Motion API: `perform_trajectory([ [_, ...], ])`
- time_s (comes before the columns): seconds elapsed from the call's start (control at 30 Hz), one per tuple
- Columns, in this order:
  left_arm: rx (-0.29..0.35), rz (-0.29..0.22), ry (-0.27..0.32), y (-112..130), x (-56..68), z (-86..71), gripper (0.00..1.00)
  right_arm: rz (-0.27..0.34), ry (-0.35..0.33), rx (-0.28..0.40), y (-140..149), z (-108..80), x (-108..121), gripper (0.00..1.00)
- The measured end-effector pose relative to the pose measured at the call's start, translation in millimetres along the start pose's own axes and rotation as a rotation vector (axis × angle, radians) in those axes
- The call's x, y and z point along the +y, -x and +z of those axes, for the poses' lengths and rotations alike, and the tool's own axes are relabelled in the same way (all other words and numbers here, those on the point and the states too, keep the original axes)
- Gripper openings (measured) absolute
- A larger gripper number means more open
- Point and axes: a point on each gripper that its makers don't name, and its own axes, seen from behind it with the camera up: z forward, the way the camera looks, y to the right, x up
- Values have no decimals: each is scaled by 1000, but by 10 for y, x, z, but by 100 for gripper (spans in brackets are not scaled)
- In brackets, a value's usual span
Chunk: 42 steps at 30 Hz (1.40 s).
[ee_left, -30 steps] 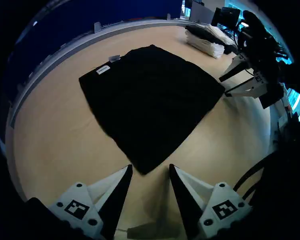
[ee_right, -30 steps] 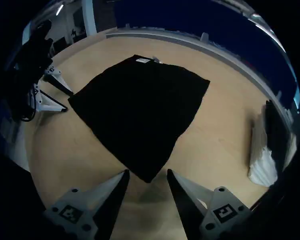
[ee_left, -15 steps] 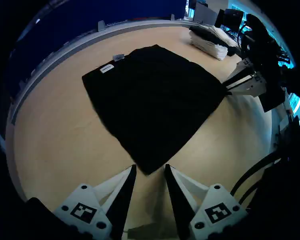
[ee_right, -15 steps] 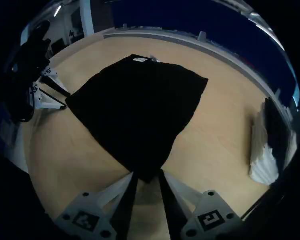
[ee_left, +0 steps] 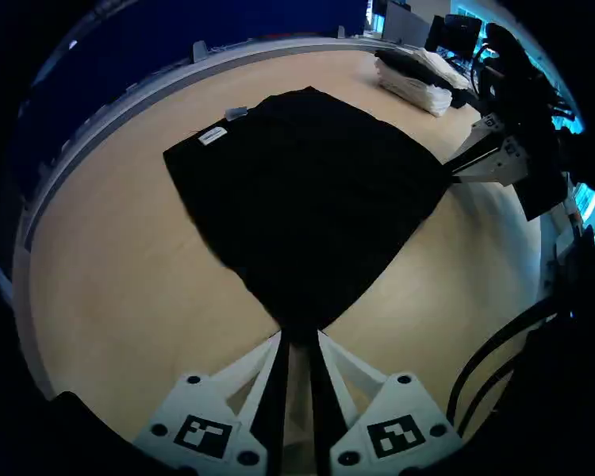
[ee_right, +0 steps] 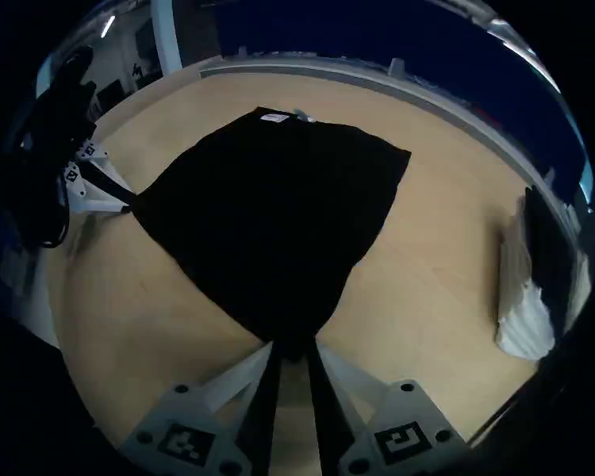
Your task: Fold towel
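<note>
Towel, black (ee_left: 313,206): lies spread flat, a single layer, on the wooden table (ee_left: 115,262), one corner pointing at each camera. A white label (ee_left: 212,136) sits at a far corner. No fold is made yet. Left gripper (ee_left: 299,339): jaws drawn close together, with a near corner of the black towel pinched between the two fingers at table level. Right gripper (ee_right: 293,347): jaws likewise drawn in and clamped on the neighbouring near corner. In the left gripper view it also appears at the right, its fingers meeting the cloth's edge. Stack of folded towels (ee_left: 416,79): white and dark pieces, well apart from the work, at the far side of the table. Step in hand, as judged: the grasp of both near corners, the opening of the first fold, with the cloth not yet raised off the wood. Next move calls for: lifting both corners together and level, keeping the edge between them taut. They then carry over toward the far edge bearing the label, to land corner on corner before either grip lets go.
</note>
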Motion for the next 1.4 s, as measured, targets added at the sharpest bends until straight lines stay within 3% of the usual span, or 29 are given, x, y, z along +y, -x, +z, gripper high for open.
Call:
perform_trajectory([
  [0.17,2,9,-9,-2,-6,-7,11,10,-6,-7,1,1,-7,18],
  [0.93,59,-38,2,-220,4,-142,9,31,-14,42,-265,-150,1,16],
  [1.4,112,-99,-23,-384,-45,-427,9,28,-19,73,-478,-388,2,16],
])
